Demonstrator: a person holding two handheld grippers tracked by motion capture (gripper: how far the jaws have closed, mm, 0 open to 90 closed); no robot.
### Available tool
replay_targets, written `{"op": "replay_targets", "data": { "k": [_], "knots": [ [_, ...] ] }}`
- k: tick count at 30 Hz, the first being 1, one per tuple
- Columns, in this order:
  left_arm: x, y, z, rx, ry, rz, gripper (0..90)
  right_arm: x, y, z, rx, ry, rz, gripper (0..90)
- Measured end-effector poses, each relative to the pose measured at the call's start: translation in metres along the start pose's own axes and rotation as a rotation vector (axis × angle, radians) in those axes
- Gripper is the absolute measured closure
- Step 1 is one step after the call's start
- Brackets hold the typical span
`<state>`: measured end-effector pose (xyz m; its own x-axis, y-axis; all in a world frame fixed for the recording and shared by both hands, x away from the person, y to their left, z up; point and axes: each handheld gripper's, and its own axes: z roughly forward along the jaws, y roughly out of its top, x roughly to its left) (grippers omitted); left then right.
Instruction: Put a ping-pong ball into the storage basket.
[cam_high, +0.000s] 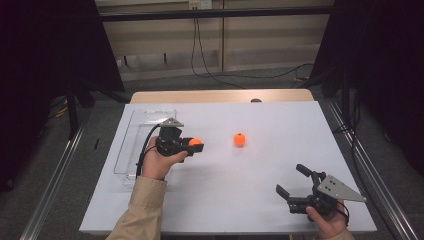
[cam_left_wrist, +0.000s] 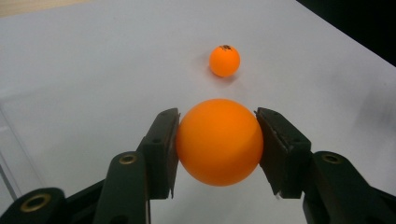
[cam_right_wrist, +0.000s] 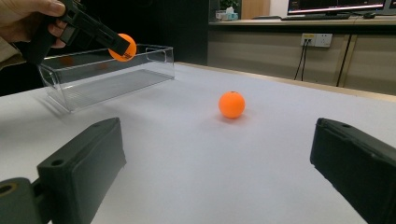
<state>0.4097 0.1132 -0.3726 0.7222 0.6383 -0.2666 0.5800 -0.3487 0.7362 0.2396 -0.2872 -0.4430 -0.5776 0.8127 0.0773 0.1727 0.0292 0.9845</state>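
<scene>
Clamping a smooth orange plastic ball (cam_left_wrist: 219, 142) in the left claw (cam_high: 192, 146), lifted just beside the clear rectangular plastic box (cam_high: 131, 145), likely for dropping in. Resting released: right claw (cam_high: 295, 180), away from box; second orange ball (cam_high: 240, 140) on white surface (cam_high: 260, 200) beyond.

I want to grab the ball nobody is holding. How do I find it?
Look at the white table, then at its middle, right of the clear plastic box. There an orange ball sits alone on the bare surface. The other orange ball is lifted up, pinched in the left tool.
</scene>
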Motion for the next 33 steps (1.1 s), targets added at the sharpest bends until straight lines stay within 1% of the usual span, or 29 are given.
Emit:
{"op": "replay_targets", "data": {
  "k": [2,4,7,10,13,17,23,27,29,33],
  "knots": [
    [0.001,0.0,0.0,0.0,0.0,0.001,51.0,0.0,0.0,0.0,0.0,-0.001,-0.001,2.3],
    [0.001,0.0,0.0,-0.003,0.002,-0.007,51.0,0.0,0.0,0.0,0.001,0.0,0.001,2.3],
    [0.003,0.0,-0.002,-0.002,0.006,0.0,51.0,0.0,0.0,0.0,0.0,0.0,-0.001,2.3],
    [0.003,0.0,-0.003,-0.005,0.005,-0.008,51.0,0.0,0.0,0.0,0.001,0.002,0.002,2.3],
    [0.004,0.0,-0.004,-0.004,0.008,-0.004,51.0,0.0,0.0,0.0,0.001,0.004,0.002,2.3],
    [0.004,0.0,-0.005,-0.011,0.007,-0.016,51.0,0.0,0.0,0.0,0.001,0.002,0.001,2.3],
    [0.006,0.001,-0.008,-0.009,0.011,-0.006,51.0,0.0,0.0,0.0,0.001,0.003,0.001,2.3],
    [0.007,0.001,-0.01,-0.015,0.014,-0.013,51.0,0.0,0.0,0.0,0.0,0.002,0.0,2.3],
    [0.008,0.001,-0.012,-0.016,0.02,-0.005,51.0,0.0,0.0,0.0,-0.001,0.002,-0.001,2.3],
    [0.008,0.001,-0.014,-0.018,0.019,-0.015,51.0,0.0,0.0,0.0,0.001,0.003,0.001,2.3]
  ]
}}
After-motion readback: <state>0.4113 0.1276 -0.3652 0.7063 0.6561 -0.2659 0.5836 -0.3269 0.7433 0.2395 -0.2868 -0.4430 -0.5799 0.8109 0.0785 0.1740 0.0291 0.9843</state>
